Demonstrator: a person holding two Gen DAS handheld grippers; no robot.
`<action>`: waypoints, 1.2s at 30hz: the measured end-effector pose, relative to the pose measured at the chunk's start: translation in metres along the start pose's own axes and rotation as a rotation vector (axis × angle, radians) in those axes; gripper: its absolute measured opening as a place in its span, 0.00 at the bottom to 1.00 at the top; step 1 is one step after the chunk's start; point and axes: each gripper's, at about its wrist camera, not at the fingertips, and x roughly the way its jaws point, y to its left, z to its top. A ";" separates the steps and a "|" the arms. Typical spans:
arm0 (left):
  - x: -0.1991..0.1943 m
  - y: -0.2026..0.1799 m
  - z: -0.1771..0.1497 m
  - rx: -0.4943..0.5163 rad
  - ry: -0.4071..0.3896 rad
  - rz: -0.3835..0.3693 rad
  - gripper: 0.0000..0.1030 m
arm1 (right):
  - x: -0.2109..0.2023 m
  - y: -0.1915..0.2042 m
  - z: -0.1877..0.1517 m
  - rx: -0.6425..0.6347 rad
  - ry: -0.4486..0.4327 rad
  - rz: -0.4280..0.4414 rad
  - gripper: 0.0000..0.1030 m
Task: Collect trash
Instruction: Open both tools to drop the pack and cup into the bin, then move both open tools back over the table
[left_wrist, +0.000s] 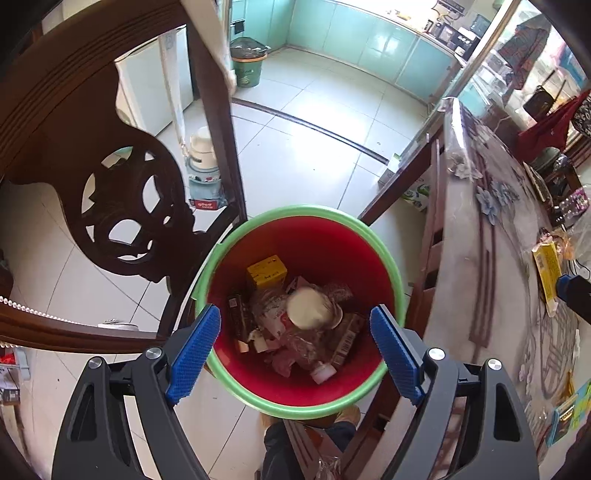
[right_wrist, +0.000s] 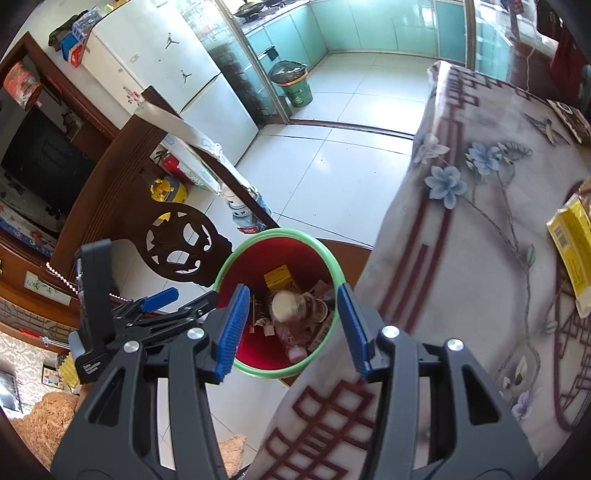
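Left wrist view: your left jaws (left_wrist: 295, 350) stand apart and empty over the bin (left_wrist: 258, 395), trash (left_wrist: 308, 308) heaped inside. Right jaws (right_wrist: 290, 328) also apart, holding nothing. Risk: the yellow wrapper (right_wrist: 572, 251) still lies on the tabletop (right_wrist: 461, 258), well right of both; reaching carelessly could knock the bin.

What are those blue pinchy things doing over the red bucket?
A person is collecting trash with a hand-held gripper in each hand. Both the left hand-held gripper and the right hand-held gripper are open and empty above the red trash bin with the green rim. A whitish cup-like piece sits on top of the wrappers inside. A yellow packet is on the table.
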 end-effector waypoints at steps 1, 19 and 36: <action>-0.003 -0.007 -0.001 0.011 -0.004 -0.009 0.77 | -0.002 -0.006 -0.002 0.009 -0.001 -0.004 0.49; -0.024 -0.142 -0.042 0.145 -0.003 -0.115 0.77 | -0.106 -0.228 -0.058 0.278 -0.105 -0.301 0.58; -0.039 -0.250 -0.069 0.210 -0.022 -0.109 0.77 | -0.101 -0.322 -0.048 0.209 -0.041 -0.275 0.66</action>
